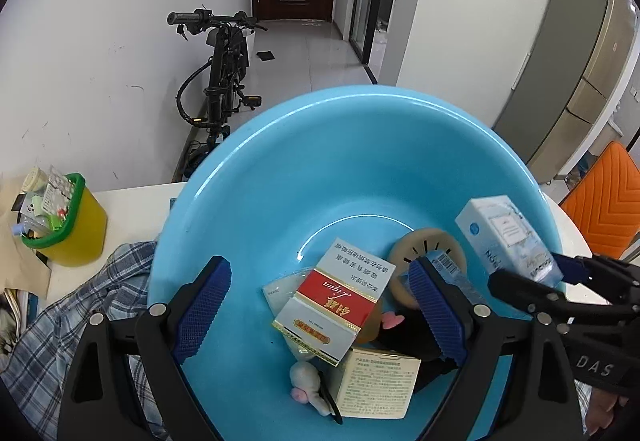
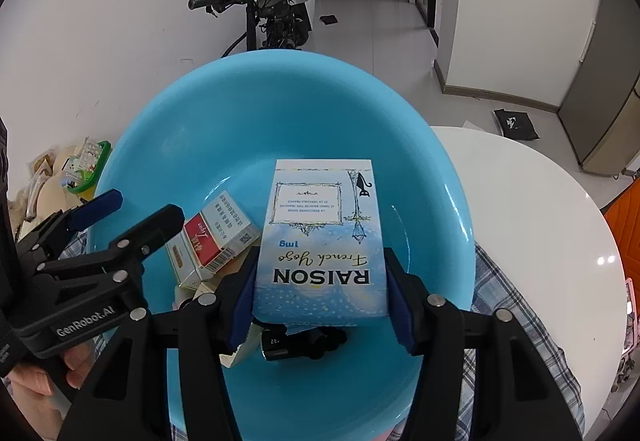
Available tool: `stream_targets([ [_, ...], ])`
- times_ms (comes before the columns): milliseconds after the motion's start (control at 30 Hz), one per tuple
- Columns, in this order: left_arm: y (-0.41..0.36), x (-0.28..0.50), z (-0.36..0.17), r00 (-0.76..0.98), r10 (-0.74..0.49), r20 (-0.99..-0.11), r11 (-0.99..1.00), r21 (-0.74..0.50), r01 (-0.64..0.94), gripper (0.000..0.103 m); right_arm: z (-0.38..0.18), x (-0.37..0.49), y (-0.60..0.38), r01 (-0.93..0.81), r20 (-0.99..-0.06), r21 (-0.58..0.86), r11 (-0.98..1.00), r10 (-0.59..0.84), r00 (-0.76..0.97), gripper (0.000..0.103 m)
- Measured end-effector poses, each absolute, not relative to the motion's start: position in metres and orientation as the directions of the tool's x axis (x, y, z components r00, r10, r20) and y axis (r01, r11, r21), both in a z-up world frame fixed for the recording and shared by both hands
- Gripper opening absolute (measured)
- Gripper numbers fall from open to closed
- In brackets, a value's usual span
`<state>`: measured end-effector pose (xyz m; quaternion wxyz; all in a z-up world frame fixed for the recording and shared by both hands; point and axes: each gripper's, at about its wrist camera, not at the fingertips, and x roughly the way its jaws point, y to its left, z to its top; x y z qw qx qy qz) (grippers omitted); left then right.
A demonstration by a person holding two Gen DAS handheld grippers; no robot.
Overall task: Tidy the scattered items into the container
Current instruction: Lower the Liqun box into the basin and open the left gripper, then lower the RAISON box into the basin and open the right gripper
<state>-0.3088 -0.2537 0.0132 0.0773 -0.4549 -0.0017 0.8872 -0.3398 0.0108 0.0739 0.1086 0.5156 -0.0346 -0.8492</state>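
Right gripper [image 2: 320, 305] jaws clamp the RAISON French Yogo box [image 2: 320, 237] over the blue basin [image 2: 240, 129]; left gripper [image 1: 316, 305] jaws gape empty above the Liqun pack [image 1: 336, 301].

White worktop [image 2: 532, 201] carries blue basin [image 1: 280, 169], plaid cloth [image 1: 80, 305] (partly under basin) & yellow bin [image 1: 76, 229] at left.

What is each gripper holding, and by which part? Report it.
The right gripper clamps the pale blue RAISON cigarette box by its two long side edges, above the blue plastic basin. The left gripper is open, holding nothing.
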Motion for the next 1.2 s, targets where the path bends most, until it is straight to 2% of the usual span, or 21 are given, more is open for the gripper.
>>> stream_targets([
  [367,-0.264,-0.304,0.014,-0.582,0.138,-0.801,-0.989,-0.079,-0.126,0.092,0.063,-0.335,0.012,0.136,-0.868,0.170,-0.976,-0.214,-0.449,0.057],
  [500,-0.267,-0.301,0.013,-0.599,0.116,-0.792,-0.991,-0.055,-0.120,0.092,0.065,-0.334,0.015,0.112,-0.855,0.143,-0.983,-0.180,-0.486,0.066],
  [633,-0.263,-0.298,0.009,-0.602,0.122,-0.789,-0.989,-0.044,-0.143,0.092,0.066,-0.334,0.022,0.104,-0.843,0.167,-0.980,-0.197,-0.501,0.069],
  [800,-0.259,-0.297,0.007,-0.616,0.114,-0.780,-0.988,-0.026,-0.151,0.092,0.069,-0.334,0.029,0.085,-0.823,0.189,-0.978,-0.205,-0.530,0.080],
  [933,-0.258,-0.295,0.009,-0.635,0.127,-0.762,-0.986,-0.028,-0.164,0.092,0.072,-0.333,0.030,0.088,-0.807,0.209,-0.974,-0.222,-0.547,0.084],
  [1033,-0.258,-0.289,0.013,-0.683,0.123,-0.721,-0.985,-0.005,-0.172,0.093,0.081,-0.325,0.029,0.097,-0.752,0.193,-0.976,-0.210,-0.624,0.088],
  [1100,-0.259,-0.285,0.017,-0.710,0.110,-0.696,-0.985,0.018,-0.170,0.103,0.091,-0.317,0.032,0.099,-0.690,0.180,-0.979,-0.198,-0.697,0.097],
  [1200,-0.262,-0.277,0.025,-0.752,0.129,-0.647,-0.982,0.021,-0.186,0.103,0.104,-0.308,0.034,0.087,-0.624,0.153,-0.984,-0.165,-0.764,0.099],
])
